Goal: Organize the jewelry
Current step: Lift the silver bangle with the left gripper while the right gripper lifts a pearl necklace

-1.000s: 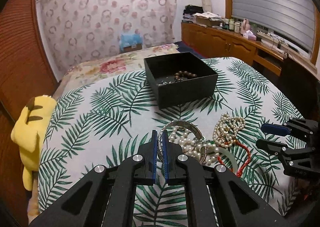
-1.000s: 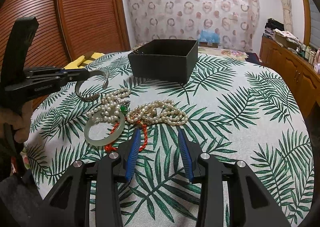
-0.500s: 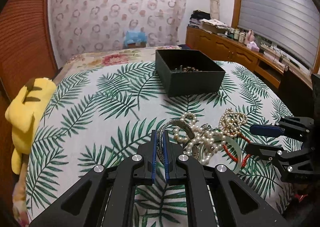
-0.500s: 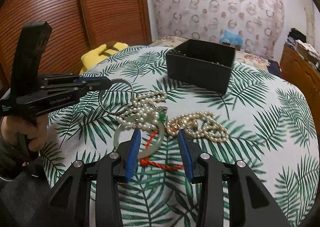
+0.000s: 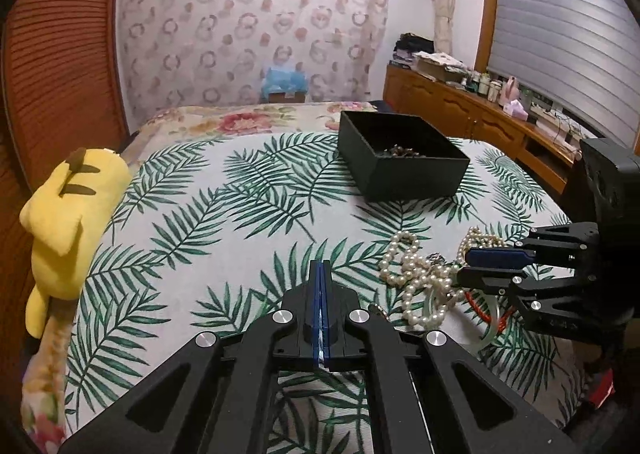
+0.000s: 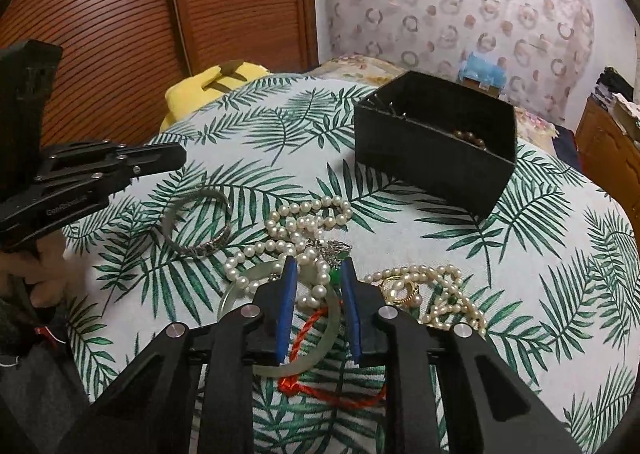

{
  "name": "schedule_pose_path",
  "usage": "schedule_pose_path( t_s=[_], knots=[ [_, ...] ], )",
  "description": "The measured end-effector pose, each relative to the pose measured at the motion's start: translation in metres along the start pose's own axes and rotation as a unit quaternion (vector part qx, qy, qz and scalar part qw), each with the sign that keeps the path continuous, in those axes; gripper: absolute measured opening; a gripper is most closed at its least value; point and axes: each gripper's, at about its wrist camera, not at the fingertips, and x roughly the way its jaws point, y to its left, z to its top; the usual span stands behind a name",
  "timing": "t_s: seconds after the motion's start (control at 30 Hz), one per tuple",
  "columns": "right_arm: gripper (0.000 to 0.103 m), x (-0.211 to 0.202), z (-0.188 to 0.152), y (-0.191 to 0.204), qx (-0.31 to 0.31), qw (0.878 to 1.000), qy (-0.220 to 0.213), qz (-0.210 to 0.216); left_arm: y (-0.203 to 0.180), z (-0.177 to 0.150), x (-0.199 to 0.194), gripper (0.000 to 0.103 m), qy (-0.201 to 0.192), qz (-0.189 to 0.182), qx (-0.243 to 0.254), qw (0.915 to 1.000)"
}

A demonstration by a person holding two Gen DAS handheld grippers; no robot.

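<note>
A yellow plush [image 5: 68,222] lies at the bed's left edge. The left claw [image 5: 321,274] is shut, empty, above the leaf-print bedspread [image 5: 224,214]. Just beyond its tip in the right wrist view, a silver bangle [image 6: 198,226] lies flat on the bedspread. Next come white pearls [image 6: 308,230], a pale jade bangle [image 6: 320,350] and a red cord [image 6: 332,394], tangled together. The right claw [image 6: 318,286] has just been closing; its jaws stand partly open over the pearls and jade bangle, gripping nothing. Gold-toned pearls [image 6: 432,290] lie to the right. Farther back, the black box [image 6: 436,158] holds dark beads [image 6: 470,136].
</note>
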Motion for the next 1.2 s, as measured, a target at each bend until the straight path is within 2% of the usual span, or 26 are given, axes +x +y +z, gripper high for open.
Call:
schedule_pose_path(
  t_s=[0.07, 0.1, 0.17, 0.37, 0.43, 0.47, 0.5, 0.57, 0.8, 0.83, 0.9, 1.07, 1.2],
  knots=[
    [0.022, 0.004, 0.0, -0.001, 0.001, 1.0, 0.007, 0.001, 0.003, -0.002, 0.002, 0.0, 0.005, 0.002, -0.002, 1.0],
    [0.015, 0.006, 0.0, -0.001, 0.0, 1.0, 0.009, 0.0, 0.004, -0.004, 0.001, 0.0, 0.006, 0.003, -0.002, 1.0],
    [0.009, 0.005, -0.001, -0.002, -0.001, 1.0, 0.007, -0.002, 0.006, -0.006, 0.003, 0.0, 0.011, 0.004, -0.002, 0.9999],
    [0.008, -0.009, 0.003, -0.006, 0.001, 1.0, -0.021, -0.005, 0.01, -0.012, 0.012, 0.0, 0.038, 0.013, 0.0, 0.9992],
    [0.008, -0.017, 0.006, -0.007, 0.0, 0.999, -0.035, -0.007, 0.011, -0.014, 0.015, 0.004, 0.047, 0.017, 0.002, 0.9988],
    [0.008, -0.02, 0.008, -0.007, -0.001, 0.999, -0.039, -0.009, 0.011, -0.015, 0.016, 0.01, 0.051, 0.02, 0.003, 0.9985],
    [0.008, -0.024, 0.01, -0.008, -0.001, 0.999, -0.045, -0.009, 0.012, -0.015, 0.018, 0.022, 0.056, 0.024, 0.004, 0.9981],
    [0.008, -0.033, 0.015, -0.01, -0.002, 0.998, -0.057, -0.007, 0.012, -0.016, 0.021, 0.029, 0.063, 0.025, 0.009, 0.9977],
    [0.008, -0.055, 0.03, -0.012, -0.014, 0.996, -0.089, -0.014, 0.013, -0.019, 0.031, 0.026, 0.078, 0.032, 0.018, 0.9962],
    [0.008, -0.058, 0.033, -0.012, -0.016, 0.995, -0.094, -0.015, 0.013, -0.019, 0.031, 0.023, 0.079, 0.033, 0.018, 0.9962],
    [0.008, -0.063, 0.038, -0.012, -0.02, 0.994, -0.101, -0.018, 0.014, -0.018, 0.032, 0.005, 0.078, 0.028, 0.02, 0.9963],
    [0.008, -0.079, 0.051, -0.016, -0.029, 0.992, -0.119, -0.028, 0.015, -0.014, 0.032, 0.004, 0.07, 0.024, 0.018, 0.9971],
    [0.008, -0.091, 0.06, -0.017, -0.035, 0.99, -0.131, -0.038, 0.011, -0.003, 0.02, 0.004, 0.038, 0.016, 0.013, 0.999]
  ],
)
